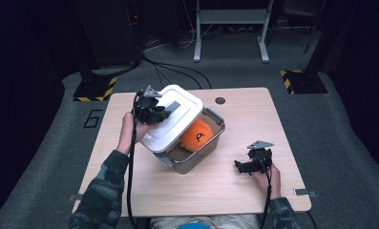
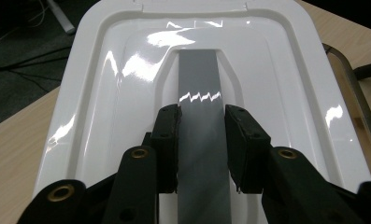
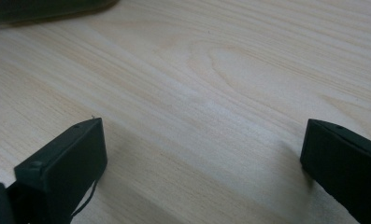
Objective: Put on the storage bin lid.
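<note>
Left tongs (image 2: pixel 202 144) were clamped on the grey handle (image 2: pixel 199 93) of the white lid (image 1: pixel 170 121), holding the lid tilted over the left part of the clear box (image 1: pixel 204 148) at the middle of the desk (image 1: pixel 201 191). An orange ball (image 1: pixel 196 136) lay inside the box. Right tongs (image 3: pixel 202 163) rested wide open and empty on the desk, well apart from the box.

You've got one white lid (image 1: pixel 173 119), one clear container (image 1: pixel 202 147) mid-tabletop, one orange toy (image 1: pixel 196 136) inside it, and two grippers: left (image 1: pixel 164 113), right (image 1: pixel 240 166).
</note>
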Available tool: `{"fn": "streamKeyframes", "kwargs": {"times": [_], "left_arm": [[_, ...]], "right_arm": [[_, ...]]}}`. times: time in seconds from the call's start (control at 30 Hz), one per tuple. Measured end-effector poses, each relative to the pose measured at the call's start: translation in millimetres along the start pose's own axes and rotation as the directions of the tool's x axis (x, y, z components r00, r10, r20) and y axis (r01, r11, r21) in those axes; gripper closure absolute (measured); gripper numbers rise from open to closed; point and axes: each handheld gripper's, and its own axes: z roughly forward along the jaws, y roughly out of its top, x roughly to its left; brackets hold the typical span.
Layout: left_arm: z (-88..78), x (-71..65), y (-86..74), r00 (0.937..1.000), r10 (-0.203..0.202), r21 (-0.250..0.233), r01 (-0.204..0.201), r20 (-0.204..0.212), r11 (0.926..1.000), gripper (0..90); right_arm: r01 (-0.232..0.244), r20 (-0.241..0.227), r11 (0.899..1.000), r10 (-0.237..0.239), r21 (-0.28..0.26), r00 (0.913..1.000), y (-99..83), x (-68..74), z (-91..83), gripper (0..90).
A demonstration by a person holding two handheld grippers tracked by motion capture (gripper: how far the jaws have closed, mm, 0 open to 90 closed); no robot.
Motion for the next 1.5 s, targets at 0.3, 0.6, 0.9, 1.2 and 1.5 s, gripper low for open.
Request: {"fn": "streamKeyframes", "kwargs": {"times": [0.3,0.6,0.9,1.2,1.5], "left_arm": [[22.6,-17.2,5.1,0.9982,0.017,0.021,-0.019,0.057,0.9996,66.4],[44.2,-30.6,6.9,0.9945,0.033,0.055,-0.039,0.100,0.9977,66.4],[56.0,-42.1,6.0,0.9930,0.038,0.088,-0.048,0.112,0.9949,66.4],[63.3,-46.9,1.1,0.9925,0.038,0.101,-0.050,0.117,0.9937,66.4],[64.9,-54.6,-2.1,0.9928,0.030,0.093,-0.041,0.116,0.9949,66.2]], "right_arm": [[0.001,-0.001,1.000,-0.001,-0.001,1.0000,-0.1,-0.1,0.1,0.0],[0.000,0.000,1.000,0.000,-0.001,1.0000,-0.1,-0.1,0.0,0.0],[0.000,0.000,1.000,0.000,-0.001,1.0000,-0.1,-0.1,0.0,0.0],[0.005,-0.003,1.000,-0.005,0.000,1.0000,-0.2,-0.3,-0.1,0.0],[0.004,-0.002,1.000,-0.004,0.000,1.0000,-0.2,-0.3,-0.1,0.0]]}}
